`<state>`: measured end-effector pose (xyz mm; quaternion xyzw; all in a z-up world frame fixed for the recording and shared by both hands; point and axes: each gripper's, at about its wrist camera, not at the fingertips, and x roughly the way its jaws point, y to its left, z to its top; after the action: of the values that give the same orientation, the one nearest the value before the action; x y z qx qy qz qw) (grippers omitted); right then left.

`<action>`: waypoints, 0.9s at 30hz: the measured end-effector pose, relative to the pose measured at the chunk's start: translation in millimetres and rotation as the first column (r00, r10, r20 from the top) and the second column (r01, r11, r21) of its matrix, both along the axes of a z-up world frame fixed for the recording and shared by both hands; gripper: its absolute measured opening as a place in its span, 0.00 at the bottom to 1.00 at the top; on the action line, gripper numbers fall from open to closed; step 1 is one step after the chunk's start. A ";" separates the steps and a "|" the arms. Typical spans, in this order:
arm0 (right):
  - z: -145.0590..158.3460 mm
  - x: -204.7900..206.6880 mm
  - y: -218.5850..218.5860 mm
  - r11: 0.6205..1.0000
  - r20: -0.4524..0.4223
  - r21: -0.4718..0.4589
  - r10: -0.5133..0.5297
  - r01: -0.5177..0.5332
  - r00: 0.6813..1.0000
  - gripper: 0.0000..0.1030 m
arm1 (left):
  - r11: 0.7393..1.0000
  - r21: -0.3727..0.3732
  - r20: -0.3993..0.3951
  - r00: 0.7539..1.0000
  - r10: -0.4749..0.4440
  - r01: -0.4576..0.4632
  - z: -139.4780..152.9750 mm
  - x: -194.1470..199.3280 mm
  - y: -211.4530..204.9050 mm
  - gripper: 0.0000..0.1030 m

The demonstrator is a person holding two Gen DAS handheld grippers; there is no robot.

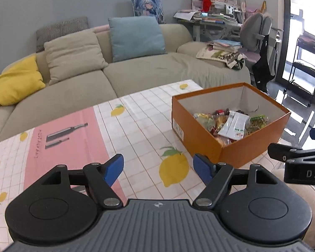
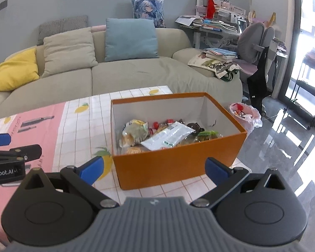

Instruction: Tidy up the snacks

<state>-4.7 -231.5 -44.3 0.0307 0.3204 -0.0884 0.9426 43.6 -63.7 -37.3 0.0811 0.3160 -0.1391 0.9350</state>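
Nearest the orange box (image 2: 178,168), on its near side, the right gripper (image 2: 155,169) hangs with its blue pads spread wide and nothing between them; the box's front wall sits framed in that gap, so the hand looks lined up either to reach over the rim or simply to rest after a drop. Left of the box, the left gripper (image 1: 158,167) hovers over the lemon-print tablecloth (image 1: 140,126), jaws also apart and empty, aimed past the box's near-left corner at bare cloth. With both tools idle and low, I judge the sorting to be close to finished or between picks.

Inside the box lie the snacks (image 2: 157,134), heaped on its floor toward the near side: a white-and-green sachet (image 2: 168,136) lies slanted on top, with a yellowish bag to its left and small red and dark wrapped pieces behind. They lie loose and overlapping, which suggests dropping rather than careful stacking. No snack is visible on the cloth around the box.

Left of the box, a pink printed sheet (image 1: 67,145) lies flat on the table. Beyond the box stands a beige sofa (image 1: 149,71) with cushions, and to the box's right, on the floor, a small pink-lined bin (image 2: 244,113).
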 end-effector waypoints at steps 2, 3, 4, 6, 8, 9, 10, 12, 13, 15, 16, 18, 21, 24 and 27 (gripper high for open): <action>-3.8 1.5 1.4 1.000 -0.012 -0.012 0.000 0.000 1.000 0.97 | 1.000 -0.001 -0.011 1.000 0.001 -0.001 -2.2 -0.9 0.4 0.86; -5.6 1.5 1.5 1.000 -0.016 -0.015 0.000 -0.001 1.000 0.97 | 1.000 -0.001 -0.017 1.000 0.003 -0.003 -3.1 -1.2 0.6 0.86; -7.1 1.9 1.9 1.000 -0.018 -0.017 0.000 0.000 1.000 0.97 | 1.000 0.002 -0.023 1.000 0.005 -0.005 -4.2 -0.9 0.2 0.86; -10.2 3.9 4.2 0.999 -0.029 -0.036 -0.004 0.003 1.000 0.97 | 1.000 0.006 -0.032 0.999 0.009 -0.008 -5.0 -0.6 1.1 0.86; -13.1 5.4 6.0 0.999 -0.044 -0.051 -0.006 0.003 0.999 0.97 | 1.000 0.005 -0.038 0.999 0.013 -0.013 -5.3 -1.4 2.4 0.86; -13.9 5.6 6.2 0.999 -0.049 -0.050 -0.006 0.003 0.999 0.97 | 1.000 0.001 -0.039 0.999 0.015 -0.015 -5.3 -1.8 3.3 0.86; -14.4 5.7 6.2 0.999 -0.054 -0.045 -0.007 0.004 0.999 0.97 | 1.000 0.000 -0.040 0.999 0.017 -0.017 -5.3 -1.9 4.3 0.86; -13.9 6.0 5.7 0.999 -0.060 -0.032 -0.011 0.009 0.998 0.97 | 1.000 0.000 -0.045 0.999 0.020 -0.020 -5.3 -1.7 5.7 0.86; -13.6 5.3 6.0 1.000 -0.061 -0.029 -0.013 0.011 0.998 0.97 | 1.000 -0.001 -0.046 0.999 0.021 -0.021 -5.1 -2.0 6.5 0.86; -12.5 3.9 6.2 0.999 -0.058 -0.029 -0.015 0.014 0.998 0.97 | 1.000 -0.003 -0.050 0.998 0.024 -0.024 -4.4 -1.3 6.8 0.86; -11.9 3.5 6.5 0.999 -0.056 -0.030 -0.016 0.014 0.998 0.97 | 1.000 -0.004 -0.050 0.998 0.026 -0.026 -3.9 -1.3 6.9 0.86; -9.9 2.9 6.7 0.999 -0.050 -0.030 -0.017 0.015 0.999 0.97 | 1.000 -0.005 -0.049 0.998 0.028 -0.028 -2.7 -1.3 7.2 0.86; -7.9 2.3 7.6 1.000 -0.044 -0.028 -0.013 0.012 0.999 0.97 | 0.999 -0.003 -0.048 0.998 0.033 -0.033 -1.5 -1.3 7.6 0.86; -6.7 1.0 9.1 1.000 -0.037 -0.031 -0.007 0.005 0.999 0.97 | 0.999 -0.001 -0.046 0.998 0.040 -0.040 -0.4 -1.4 7.7 0.86; -5.9 -0.8 11.3 1.000 -0.033 -0.030 0.004 -0.005 0.999 0.97 | 0.999 -0.003 -0.045 0.998 0.044 -0.045 1.0 -1.6 9.0 0.86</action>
<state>-5.5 -220.3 -50.2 0.0142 0.3345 -0.0916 0.9378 42.0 -54.8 -36.3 0.0688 0.3385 -0.1208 0.9306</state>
